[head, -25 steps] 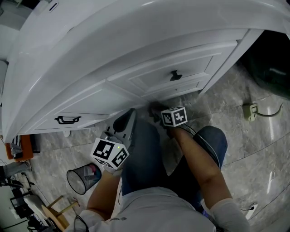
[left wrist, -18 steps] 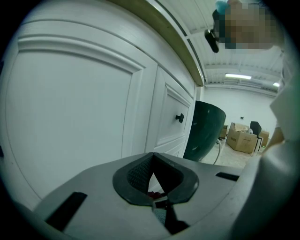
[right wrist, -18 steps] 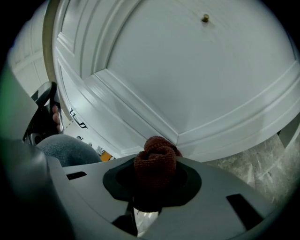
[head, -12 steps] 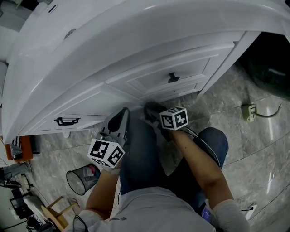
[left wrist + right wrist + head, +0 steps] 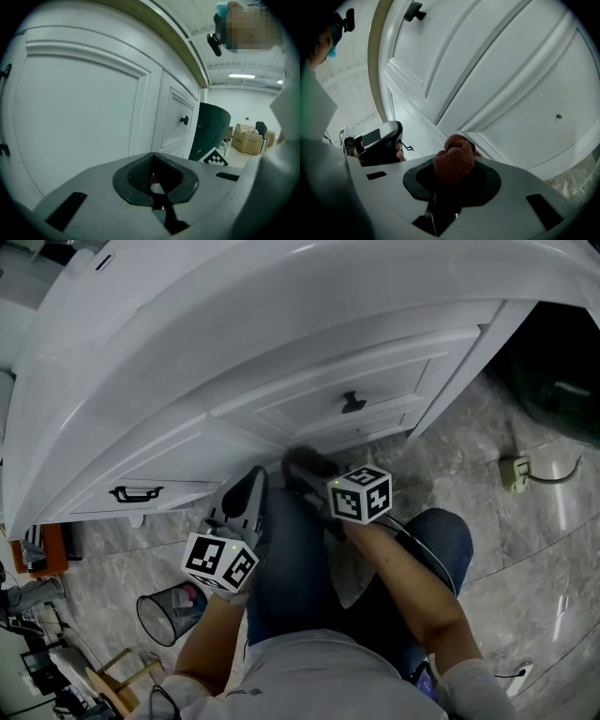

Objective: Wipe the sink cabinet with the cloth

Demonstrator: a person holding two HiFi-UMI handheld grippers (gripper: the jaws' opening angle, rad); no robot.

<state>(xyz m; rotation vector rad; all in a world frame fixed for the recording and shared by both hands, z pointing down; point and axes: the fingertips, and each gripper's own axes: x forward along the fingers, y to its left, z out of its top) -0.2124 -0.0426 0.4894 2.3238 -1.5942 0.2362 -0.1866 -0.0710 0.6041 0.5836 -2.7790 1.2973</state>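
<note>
The white sink cabinet (image 5: 375, 390) fills the upper half of the head view, with a black knob (image 5: 352, 403) on its right door and a black handle (image 5: 131, 492) at the left. My right gripper (image 5: 302, 467) is shut on a bunched rust-brown cloth (image 5: 454, 159). It holds the cloth against the lower part of the panelled door (image 5: 511, 70). My left gripper (image 5: 255, 486) hangs just left of it, close to the cabinet front (image 5: 84, 117) but apart from it, shut with nothing in it.
The person's legs in jeans (image 5: 300, 559) are right under both grippers. A wire waste bin (image 5: 169, 610) stands on the marble floor at the lower left. A plug box with a cable (image 5: 517, 470) lies at the right, near a dark green object (image 5: 562, 381).
My right gripper has slid left and a little up along the cabinet's lower front with the cloth. My left gripper has shifted slightly left and back.
</note>
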